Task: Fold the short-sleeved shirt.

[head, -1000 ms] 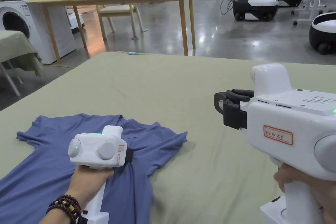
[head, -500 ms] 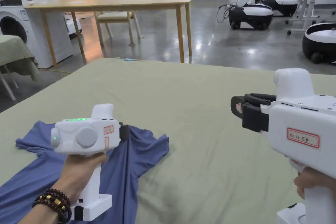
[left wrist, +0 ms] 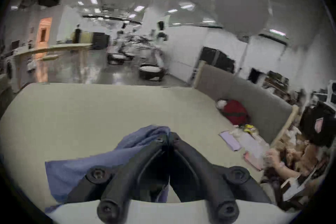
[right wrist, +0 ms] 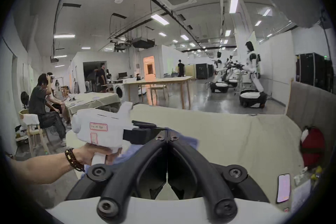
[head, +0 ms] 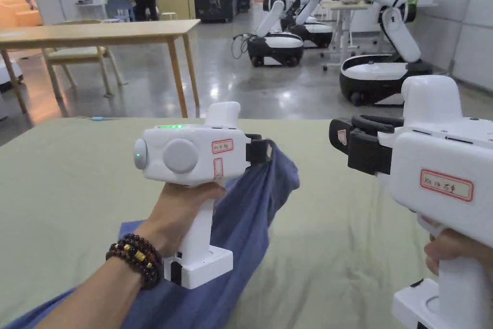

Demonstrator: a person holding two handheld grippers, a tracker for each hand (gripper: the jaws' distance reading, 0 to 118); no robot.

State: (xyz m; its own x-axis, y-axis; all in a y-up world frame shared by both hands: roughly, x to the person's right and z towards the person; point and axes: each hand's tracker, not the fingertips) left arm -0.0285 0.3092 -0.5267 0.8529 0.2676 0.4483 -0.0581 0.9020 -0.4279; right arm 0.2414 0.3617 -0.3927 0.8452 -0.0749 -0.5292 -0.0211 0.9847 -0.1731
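shirt [head: 250, 229]: hangs near-left to far-right over worktop [head: 72, 176] | left gripper [head: 267, 150]: fingers pinch shirt | right gripper [right wrist: 166, 138]: fingers pressed together, empty

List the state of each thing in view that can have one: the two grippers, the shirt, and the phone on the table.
Left gripper: shut on the blue shirt, held up above the table.
Right gripper: fingers closed together, holding nothing.
Blue shirt: unfolded, one part lifted, the rest trailing down to the table.
Phone: lying flat, screen lit.
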